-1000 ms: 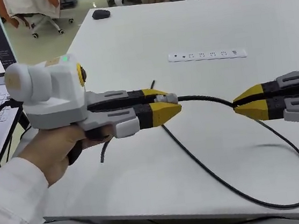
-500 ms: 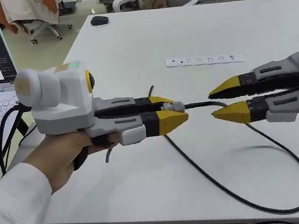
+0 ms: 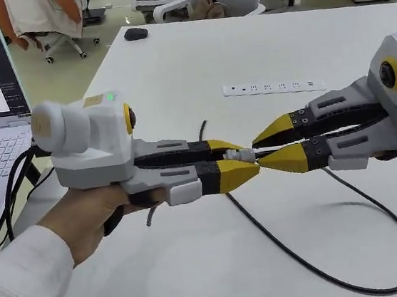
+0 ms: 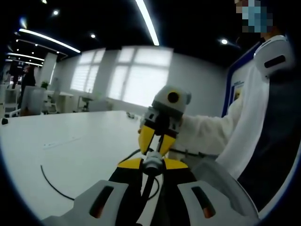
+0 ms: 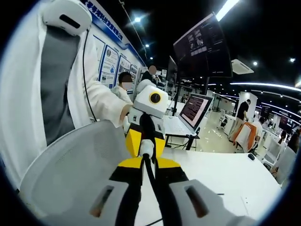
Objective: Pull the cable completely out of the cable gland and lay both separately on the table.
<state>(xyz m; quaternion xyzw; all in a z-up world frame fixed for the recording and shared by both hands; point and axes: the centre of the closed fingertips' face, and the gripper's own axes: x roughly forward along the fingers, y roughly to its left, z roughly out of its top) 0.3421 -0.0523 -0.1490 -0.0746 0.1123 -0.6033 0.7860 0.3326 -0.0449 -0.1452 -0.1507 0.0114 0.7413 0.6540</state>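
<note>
Above the white table [image 3: 175, 65], near its front edge, the left gripper [image 3: 248, 158] clamps the grey cable gland [image 3: 239, 155]. The right gripper [image 3: 256, 153] straddles the black cable [image 3: 303, 251], jaws parted. Open tabletop beyond, white power strip [image 3: 270, 87] farther back.

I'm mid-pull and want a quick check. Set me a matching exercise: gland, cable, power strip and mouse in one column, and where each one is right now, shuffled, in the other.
Things:
1. gland
2. cable
3. power strip
4. mouse

Places:
A. near the far edge of the table
B. pinched in the tips of the left claw
C. flat on the table beyond both claws
D. runs between the open jaws of the right claw and loops toward the near edge

Pairs: 1-B, 2-D, 3-C, 4-A
</note>
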